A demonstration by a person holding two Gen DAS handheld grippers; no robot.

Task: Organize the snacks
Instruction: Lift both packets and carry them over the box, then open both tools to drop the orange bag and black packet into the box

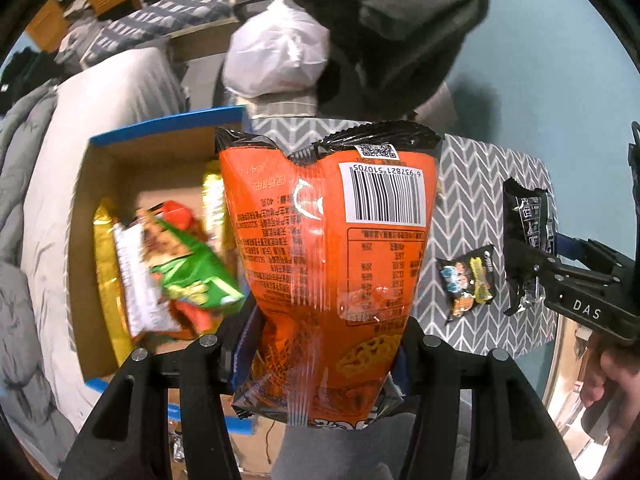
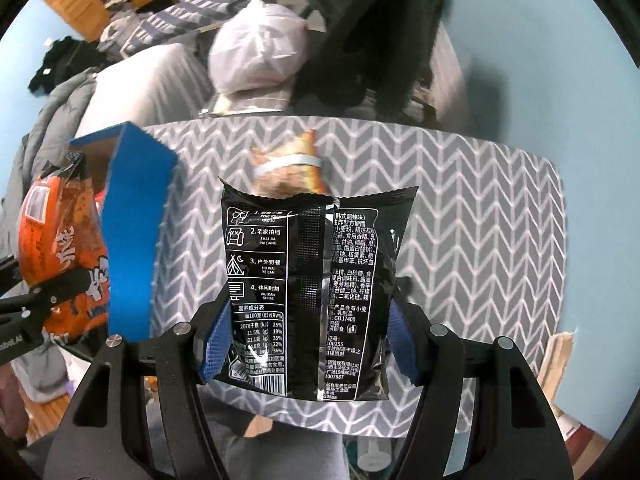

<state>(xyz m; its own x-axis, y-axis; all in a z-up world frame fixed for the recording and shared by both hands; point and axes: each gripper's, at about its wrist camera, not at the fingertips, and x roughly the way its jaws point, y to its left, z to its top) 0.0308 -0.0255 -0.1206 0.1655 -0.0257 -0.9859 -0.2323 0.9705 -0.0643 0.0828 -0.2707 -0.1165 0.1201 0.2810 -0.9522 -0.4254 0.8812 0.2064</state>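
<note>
My left gripper (image 1: 320,352) is shut on an orange snack bag (image 1: 332,248) and holds it upright at the right edge of the blue-rimmed cardboard box (image 1: 160,128). The box holds several snack packets (image 1: 168,264). My right gripper (image 2: 308,344) is shut on a black snack bag (image 2: 308,280) above the chevron-patterned table (image 2: 460,220). The black bag also shows in the left wrist view (image 1: 528,240), and the orange bag in the right wrist view (image 2: 60,240). A small dark packet (image 1: 468,280) and an orange packet (image 2: 288,168) lie on the table.
The blue box wall (image 2: 132,240) stands at the table's left edge. A white plastic bag (image 1: 276,56) and dark clothing (image 1: 400,20) sit behind the table. Grey bedding (image 1: 24,200) lies left of the box.
</note>
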